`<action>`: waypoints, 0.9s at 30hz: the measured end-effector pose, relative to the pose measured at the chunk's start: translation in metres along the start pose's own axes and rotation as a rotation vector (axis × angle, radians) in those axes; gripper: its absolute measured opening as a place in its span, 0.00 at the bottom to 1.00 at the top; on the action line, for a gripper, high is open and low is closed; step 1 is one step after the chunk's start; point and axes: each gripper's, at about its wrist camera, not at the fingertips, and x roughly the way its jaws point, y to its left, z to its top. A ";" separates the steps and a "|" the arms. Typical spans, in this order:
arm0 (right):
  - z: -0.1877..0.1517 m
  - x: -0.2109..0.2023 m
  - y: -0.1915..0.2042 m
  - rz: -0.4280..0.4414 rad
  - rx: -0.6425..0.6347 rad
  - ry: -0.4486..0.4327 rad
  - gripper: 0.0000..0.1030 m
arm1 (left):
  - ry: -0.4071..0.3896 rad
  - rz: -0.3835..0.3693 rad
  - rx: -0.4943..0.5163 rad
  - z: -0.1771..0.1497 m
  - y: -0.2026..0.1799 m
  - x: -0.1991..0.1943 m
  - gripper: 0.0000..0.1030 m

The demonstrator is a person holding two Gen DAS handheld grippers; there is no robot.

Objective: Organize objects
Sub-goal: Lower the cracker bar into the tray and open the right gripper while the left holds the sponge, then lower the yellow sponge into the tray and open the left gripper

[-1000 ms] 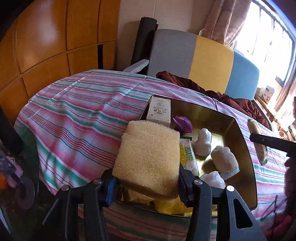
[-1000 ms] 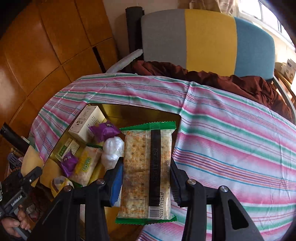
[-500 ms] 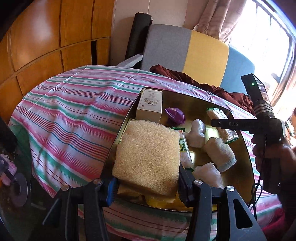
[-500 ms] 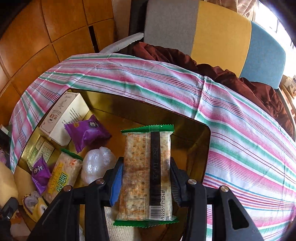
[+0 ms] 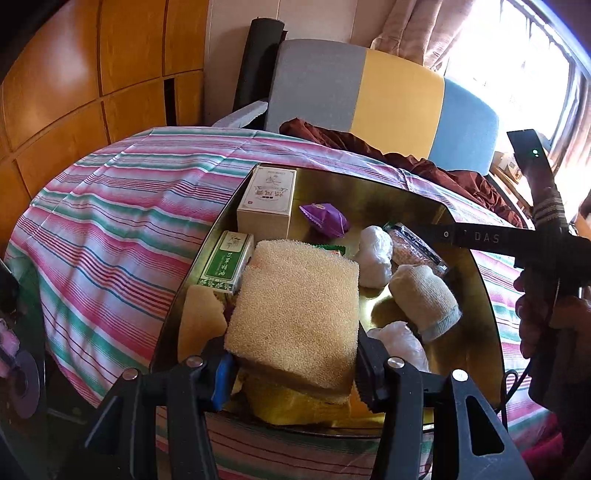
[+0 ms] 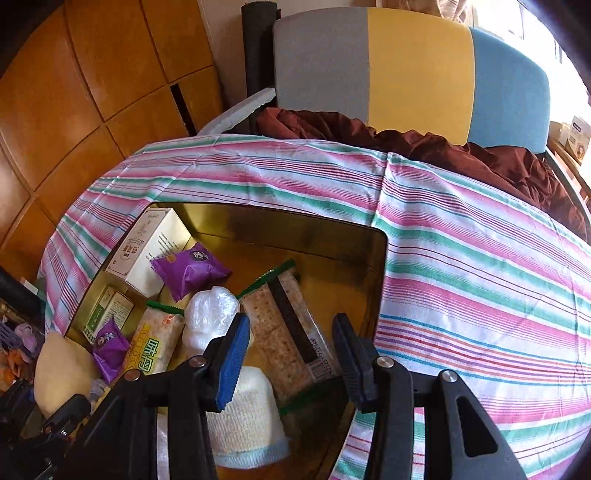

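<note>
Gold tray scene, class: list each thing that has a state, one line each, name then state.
Left gripper: jaws shut on the sponge.
Sponge: held above the tray.
Right gripper: jaws open, empty.
Cracker pack: sealed, lying in the gold tray.
Purple snack packet: sealed, in the tray.
Cream box: closed.

A lived-in home room is showing here: a striped cloth (image 6: 461, 258) is covering the bench, a grey, yellow and blue padded chair (image 6: 410, 70) is standing at its far side with dark red fabric (image 6: 424, 144) lying against it, wooden wall panels (image 5: 92, 74) are lining the left, and curtains (image 5: 424, 33) are hanging by a bright window (image 5: 524, 74) on the right.
</note>
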 end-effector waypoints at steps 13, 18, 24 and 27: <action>-0.061 -0.026 -0.103 -0.184 0.262 0.039 0.47 | 0.020 -0.054 0.025 0.030 -0.035 0.028 0.52; -0.080 -0.019 -0.115 -0.181 0.295 0.056 0.47 | 0.050 -0.051 0.060 0.039 -0.055 0.051 0.53; -0.082 -0.016 -0.111 -0.179 0.257 0.054 0.48 | 0.054 -0.003 0.117 0.035 -0.074 0.068 0.56; -0.084 -0.015 -0.109 -0.184 0.243 0.049 0.50 | 0.043 0.006 0.134 0.033 -0.077 0.068 0.57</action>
